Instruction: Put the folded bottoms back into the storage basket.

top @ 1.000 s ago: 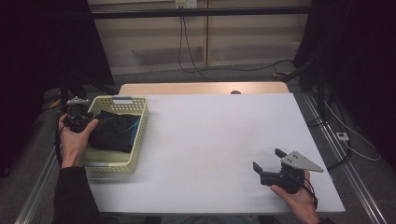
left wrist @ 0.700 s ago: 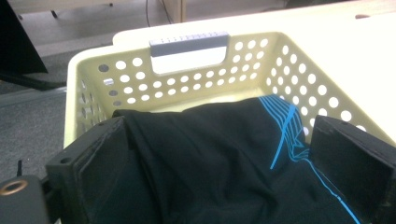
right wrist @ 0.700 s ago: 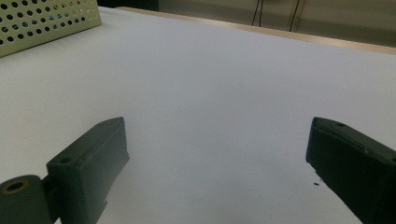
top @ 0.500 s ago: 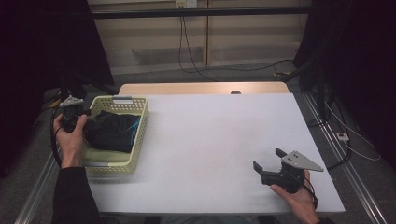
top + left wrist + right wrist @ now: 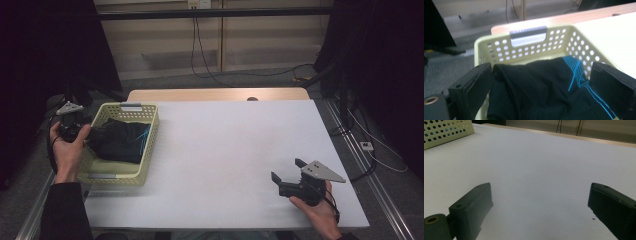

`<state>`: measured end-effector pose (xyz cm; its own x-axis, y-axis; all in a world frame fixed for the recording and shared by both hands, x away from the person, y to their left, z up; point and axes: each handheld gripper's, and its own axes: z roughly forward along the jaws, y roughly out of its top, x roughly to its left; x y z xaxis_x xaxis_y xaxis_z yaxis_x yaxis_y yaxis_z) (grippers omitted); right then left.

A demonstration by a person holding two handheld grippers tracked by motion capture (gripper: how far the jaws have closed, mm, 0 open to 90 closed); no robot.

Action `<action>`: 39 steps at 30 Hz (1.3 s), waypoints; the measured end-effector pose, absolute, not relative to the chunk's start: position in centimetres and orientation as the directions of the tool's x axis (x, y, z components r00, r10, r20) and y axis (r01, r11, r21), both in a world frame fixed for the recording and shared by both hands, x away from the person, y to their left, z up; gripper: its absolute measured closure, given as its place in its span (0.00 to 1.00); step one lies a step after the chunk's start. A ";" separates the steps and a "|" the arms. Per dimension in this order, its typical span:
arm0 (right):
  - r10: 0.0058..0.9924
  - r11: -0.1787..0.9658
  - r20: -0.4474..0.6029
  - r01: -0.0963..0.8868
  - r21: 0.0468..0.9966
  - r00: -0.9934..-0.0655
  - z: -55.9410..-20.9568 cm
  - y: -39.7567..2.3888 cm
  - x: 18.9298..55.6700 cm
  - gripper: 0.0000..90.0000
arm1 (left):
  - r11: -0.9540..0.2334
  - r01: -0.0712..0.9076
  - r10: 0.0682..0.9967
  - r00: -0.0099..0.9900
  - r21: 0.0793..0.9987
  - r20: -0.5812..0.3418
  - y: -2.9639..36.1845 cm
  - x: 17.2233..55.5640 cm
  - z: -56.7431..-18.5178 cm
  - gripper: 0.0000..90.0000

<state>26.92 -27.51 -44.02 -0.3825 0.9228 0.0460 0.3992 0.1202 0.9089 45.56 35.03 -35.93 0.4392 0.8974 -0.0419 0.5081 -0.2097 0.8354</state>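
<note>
At the left edge of the white worktop (image 5: 225, 150), a pale yellow perforated plastic basket (image 5: 150, 145) is being approached by the left gripper (image 5: 70, 122), which is being held just outside the basket's left wall. Inside the basket, a crumpled black garment with thin blue stripes (image 5: 120, 142) is lying, filling most of the floor; its long axis is running roughly along the basket's length, from the grey-handled far wall toward the person. In the left gripper view, the garment (image 5: 544, 90) is being framed directly ahead and slightly below, between jaws that are being held wide apart with nothing in them. The garment is thus lying to the right of the left gripper, close by, and a short reach over the rim is judged to be all that is needed. The right gripper (image 5: 287, 180) is being rested well apart at the near right corner of the worktop, its jaws also spread and empty, pointing toward the basket (image 5: 446, 130) across bare surface.
</note>
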 end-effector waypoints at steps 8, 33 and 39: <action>0.923 0.122 0.045 0.399 0.909 -0.383 -44.0 -27.5 26.9 0.06 | -0.177 0.485 0.908 0.416 0.856 -0.048 35.8 44.2 -36.3 0.06; 0.924 0.120 0.046 0.403 0.907 -0.380 -44.1 -27.5 27.0 0.06 | -0.204 0.477 0.924 0.381 0.855 0.007 37.9 39.7 -36.6 0.06; 0.924 0.121 0.045 0.403 0.907 -0.379 -44.1 -27.5 27.0 0.06 | -0.211 0.484 0.920 0.391 0.849 0.006 37.8 38.5 -37.1 0.06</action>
